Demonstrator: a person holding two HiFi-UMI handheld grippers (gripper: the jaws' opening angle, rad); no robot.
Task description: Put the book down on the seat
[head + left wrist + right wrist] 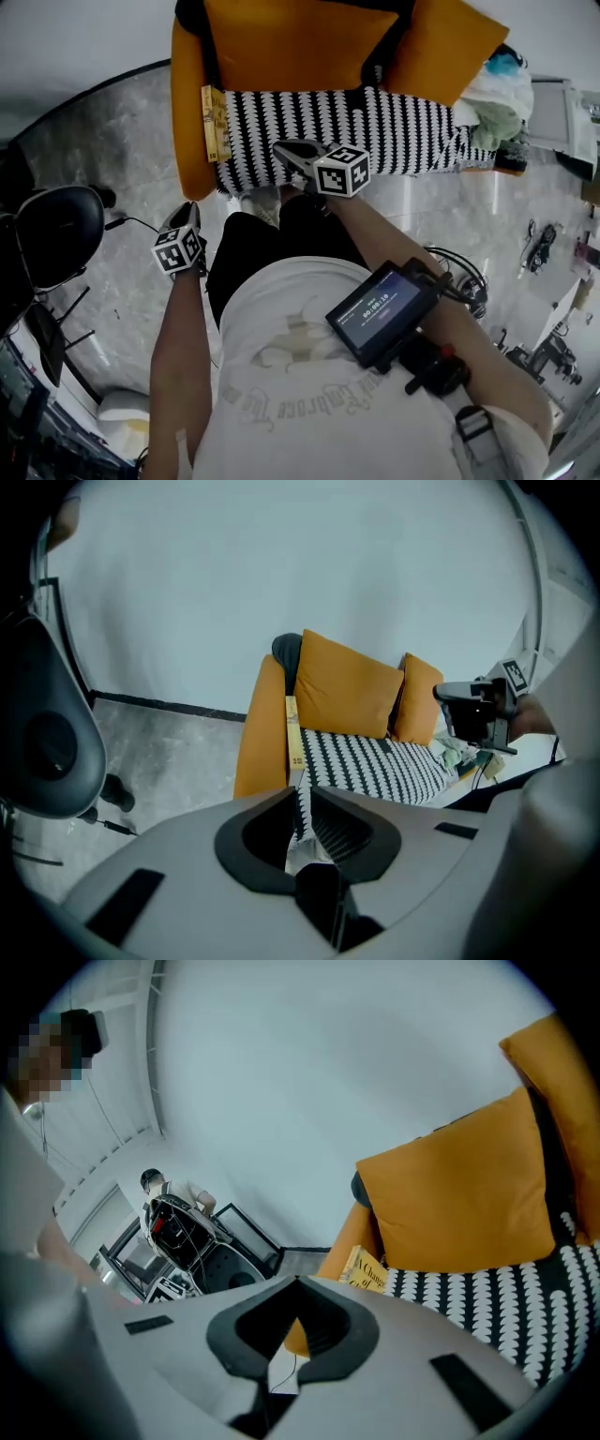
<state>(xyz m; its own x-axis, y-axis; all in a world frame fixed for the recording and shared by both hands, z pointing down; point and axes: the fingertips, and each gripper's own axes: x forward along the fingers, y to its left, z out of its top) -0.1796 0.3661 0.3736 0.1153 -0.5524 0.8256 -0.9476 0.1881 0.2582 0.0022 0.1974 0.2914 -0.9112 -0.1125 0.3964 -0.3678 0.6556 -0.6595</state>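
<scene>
1. The left gripper has its jaws narrowly apart. Only a thin slit separates the tips, with nothing in it, and the patterned seat shows through.
2. The right gripper has its jaw tips touching, with nothing caught between them.
3. The left gripper tilts steeply down and forward. It is held beside the person's left thigh, above the grey floor and apart from the armchair. Its marker cube faces up toward the head camera, and the bare left forearm runs straight back to the body.
4. The right gripper points closer to level, toward the armchair's back. In the head view it hangs at the front edge of the seat, above the person's knees, and rests on nothing. The right arm is stretched forward, with a screen device strapped to the forearm.
5. The yellow book stands on edge at the left side of the black-and-white seat cushion. It leans against the inner face of the orange armrest, and both grippers are well apart from it.
6. Two orange pillows lean against the backrest behind the cushion.
</scene>
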